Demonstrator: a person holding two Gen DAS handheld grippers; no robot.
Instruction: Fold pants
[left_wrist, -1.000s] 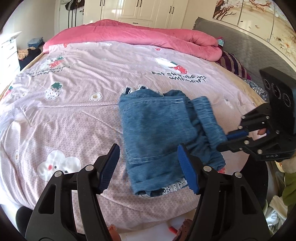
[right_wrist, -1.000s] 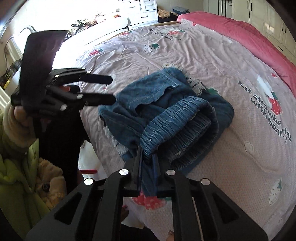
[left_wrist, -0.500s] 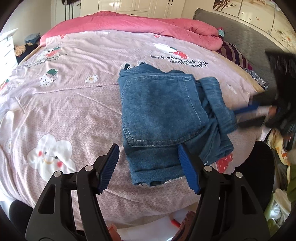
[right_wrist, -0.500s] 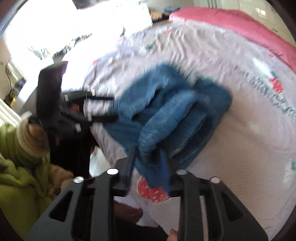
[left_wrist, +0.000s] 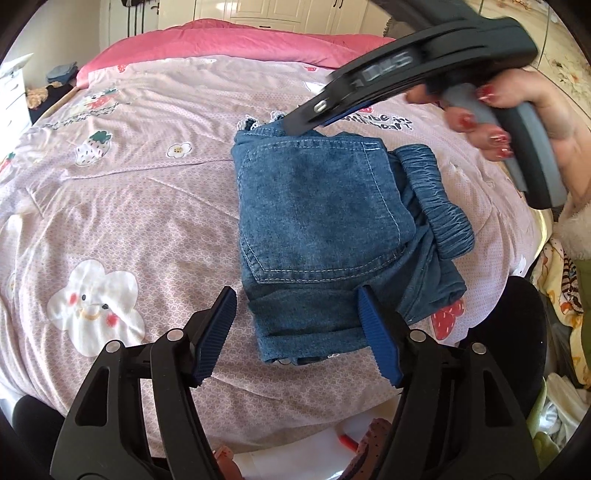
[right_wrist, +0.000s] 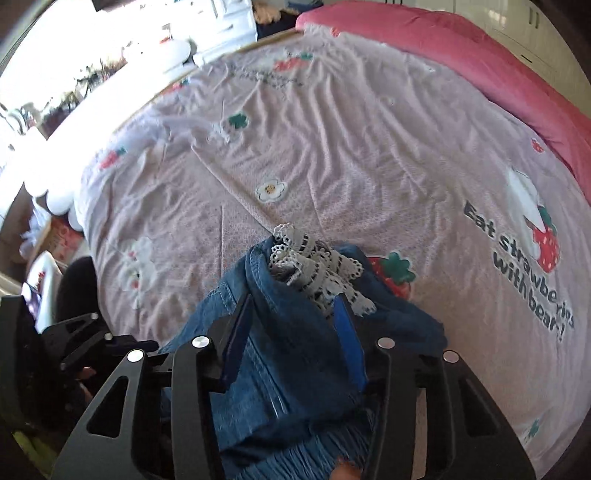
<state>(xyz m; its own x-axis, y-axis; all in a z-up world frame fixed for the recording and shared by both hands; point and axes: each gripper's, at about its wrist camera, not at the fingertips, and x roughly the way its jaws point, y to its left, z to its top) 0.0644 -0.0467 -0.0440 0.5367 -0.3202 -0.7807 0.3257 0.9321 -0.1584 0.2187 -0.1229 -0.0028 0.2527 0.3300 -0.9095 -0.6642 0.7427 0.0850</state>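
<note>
Right hand-held gripper (right_wrist: 291, 317) tips are buried in the folded pants (left_wrist: 325, 225), half-open around the far edge. Left hand-held gripper (left_wrist: 299, 332) hangs wide open and empty at the near edge on the bed (left_wrist: 129, 206).

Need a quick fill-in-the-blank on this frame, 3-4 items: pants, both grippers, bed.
1. The folded denim pants lie on a bed sheet printed with strawberries and ____.
2. The left gripper hovers near the pants' near edge with its fingers ____.
3. The trim showing at the far end of the pants, beyond the right gripper, is white ____.
4. The quilt bunched at the far end of the bed is ____.

Missing words: flowers; open; lace; pink
</note>
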